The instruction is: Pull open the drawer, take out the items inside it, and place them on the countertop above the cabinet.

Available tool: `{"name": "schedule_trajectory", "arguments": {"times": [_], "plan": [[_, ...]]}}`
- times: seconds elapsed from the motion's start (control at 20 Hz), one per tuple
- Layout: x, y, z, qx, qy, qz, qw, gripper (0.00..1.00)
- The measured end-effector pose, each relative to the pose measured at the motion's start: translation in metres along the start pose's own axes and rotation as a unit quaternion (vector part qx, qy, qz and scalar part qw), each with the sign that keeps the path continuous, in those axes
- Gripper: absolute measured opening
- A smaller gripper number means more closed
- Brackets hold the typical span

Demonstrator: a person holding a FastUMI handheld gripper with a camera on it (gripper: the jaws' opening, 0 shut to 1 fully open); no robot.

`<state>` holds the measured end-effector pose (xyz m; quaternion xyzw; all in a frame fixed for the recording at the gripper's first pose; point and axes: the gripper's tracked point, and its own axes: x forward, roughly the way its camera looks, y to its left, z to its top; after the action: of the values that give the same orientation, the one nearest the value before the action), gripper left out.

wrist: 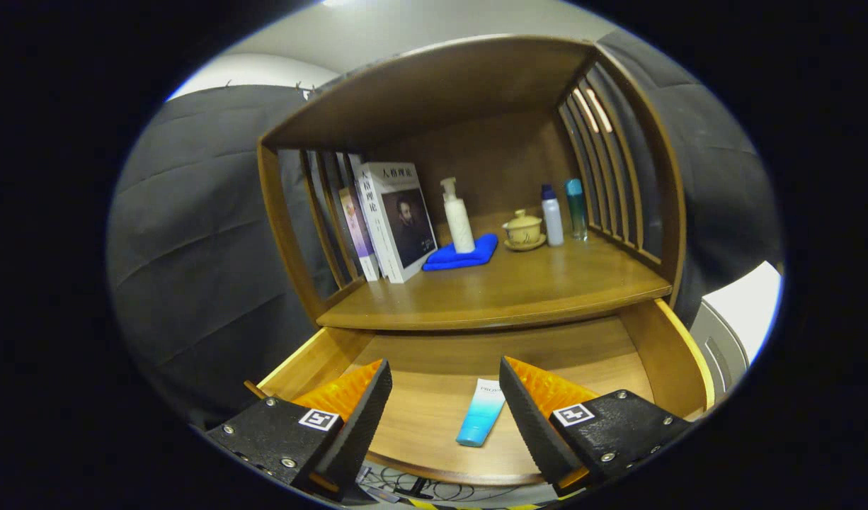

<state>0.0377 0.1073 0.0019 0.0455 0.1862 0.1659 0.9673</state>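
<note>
**Open fingers poised above a pulled-out drawer**

Nearest of all, the gripper (444,404) hangs with its two fingers spread wide apart and nothing between them but air. Below them the drawer (678,354) stands pulled out from under the cabinet, its pale wooden floor and side walls in plain sight. One item lies flat on that floor: a small squeeze tube (481,421), white at the far end and shading through pale blue to a deeper blue at the near end. It sits between the fingers, closer to the right one, slightly slanted, and neither finger touches it.

Beyond the drawer the countertop (519,290) runs under a slatted wooden hutch. On it stand a few upright books (395,219), a white pump bottle (457,219) set on a folded blue cloth (462,256), a lidded yellowish cup on a saucer (524,230), and two slim bottles (563,211) side by side.
</note>
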Motion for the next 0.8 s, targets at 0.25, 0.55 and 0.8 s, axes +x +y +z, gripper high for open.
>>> {"name": "schedule_trajectory", "arguments": {"times": [0.25, 0.55, 0.8], "plan": [[0.041, -0.015, -0.033, 0.004, 0.115, -0.009, 0.993, 0.94], [0.064, -0.023, -0.060, -0.018, 0.210, -0.026, 0.977, 0.94], [0.082, -0.027, -0.087, 0.011, 0.291, -0.039, 0.956, 0.93]]}}
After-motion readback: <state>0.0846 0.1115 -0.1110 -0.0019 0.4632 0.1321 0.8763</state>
